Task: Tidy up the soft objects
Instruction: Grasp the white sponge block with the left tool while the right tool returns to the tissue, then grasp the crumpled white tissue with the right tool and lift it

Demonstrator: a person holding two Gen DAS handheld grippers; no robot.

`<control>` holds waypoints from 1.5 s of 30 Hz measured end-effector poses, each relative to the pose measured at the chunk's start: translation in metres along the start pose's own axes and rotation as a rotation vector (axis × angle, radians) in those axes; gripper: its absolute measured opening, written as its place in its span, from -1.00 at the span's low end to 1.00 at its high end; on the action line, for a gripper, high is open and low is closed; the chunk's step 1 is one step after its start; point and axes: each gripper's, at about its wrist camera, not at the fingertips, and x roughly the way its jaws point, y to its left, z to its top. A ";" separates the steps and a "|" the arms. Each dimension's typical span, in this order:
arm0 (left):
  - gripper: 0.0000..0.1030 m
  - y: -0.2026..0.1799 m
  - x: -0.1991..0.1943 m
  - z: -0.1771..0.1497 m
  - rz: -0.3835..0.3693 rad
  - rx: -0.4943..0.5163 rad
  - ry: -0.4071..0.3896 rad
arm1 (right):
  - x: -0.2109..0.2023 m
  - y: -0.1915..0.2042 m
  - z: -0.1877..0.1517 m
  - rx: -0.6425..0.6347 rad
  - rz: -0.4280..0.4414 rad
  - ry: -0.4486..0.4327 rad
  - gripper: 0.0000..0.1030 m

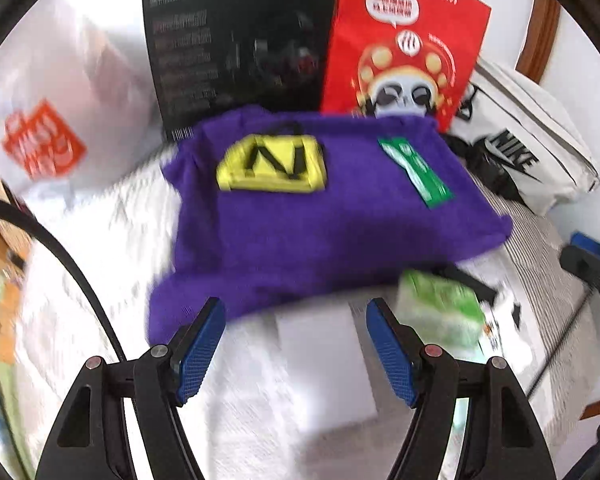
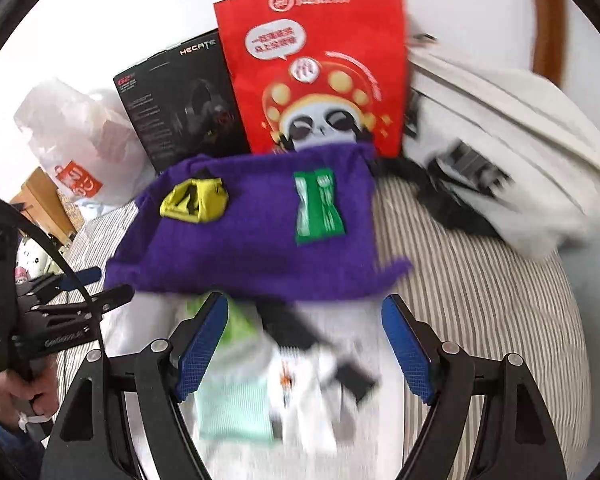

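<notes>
A purple cloth [image 1: 300, 224] [image 2: 240, 252] lies spread on the bed. On it rest a yellow pouch with black marks [image 1: 272, 164] [image 2: 192, 200] and a green packet [image 1: 414, 172] [image 2: 318, 208]. At the cloth's near edge lie a green-and-white soft pack [image 1: 440, 312] [image 2: 240, 332] and a white piece with black patches [image 2: 312, 384]. My left gripper [image 1: 296, 308] is open over the cloth's near edge and a flat white item [image 1: 324, 360], holding nothing. My right gripper [image 2: 304, 302] stands open above the white piece and soft pack, its pads clear of them. Both views are blurred.
Against the back wall lean a black headset box [image 1: 240, 44] [image 2: 184, 108] and a red paper bag [image 1: 404, 40] [image 2: 320, 64]. A white Nike bag [image 1: 528, 148] [image 2: 500, 144] lies right, a clear plastic bag [image 1: 56, 120] [image 2: 76, 136] left. The striped sheet [image 2: 480, 300] is bare at right.
</notes>
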 end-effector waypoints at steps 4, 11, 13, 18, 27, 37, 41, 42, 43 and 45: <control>0.38 -0.008 0.008 -0.021 -0.007 -0.010 0.032 | -0.017 -0.009 -0.032 0.023 -0.022 0.005 0.53; 0.38 -0.017 0.033 -0.035 0.032 -0.003 0.095 | -0.036 -0.021 -0.062 0.037 -0.043 -0.009 0.53; 0.38 -0.021 0.041 -0.039 0.038 -0.009 0.108 | -0.036 -0.024 -0.067 0.043 -0.051 -0.004 0.53; -0.08 -0.019 0.038 -0.046 0.054 -0.013 0.043 | -0.031 -0.027 -0.075 0.030 -0.060 0.016 0.53; -0.07 0.017 0.012 -0.057 0.105 -0.034 0.010 | -0.018 -0.036 -0.080 0.035 -0.041 0.028 0.53; -0.03 0.023 0.024 -0.069 0.106 -0.036 -0.034 | 0.014 -0.019 -0.080 0.029 0.045 0.035 0.50; -0.02 0.022 0.022 -0.075 0.111 -0.041 -0.074 | 0.026 -0.012 -0.078 0.071 0.057 0.017 0.24; -0.02 0.022 0.021 -0.077 0.116 -0.041 -0.086 | 0.030 -0.009 -0.077 0.071 0.059 0.019 0.16; -0.02 0.021 0.020 -0.080 0.122 -0.041 -0.098 | 0.033 -0.007 -0.075 0.063 0.057 0.021 0.13; -0.02 0.020 0.020 -0.080 0.125 -0.042 -0.103 | 0.042 -0.002 -0.071 0.038 0.020 0.025 0.01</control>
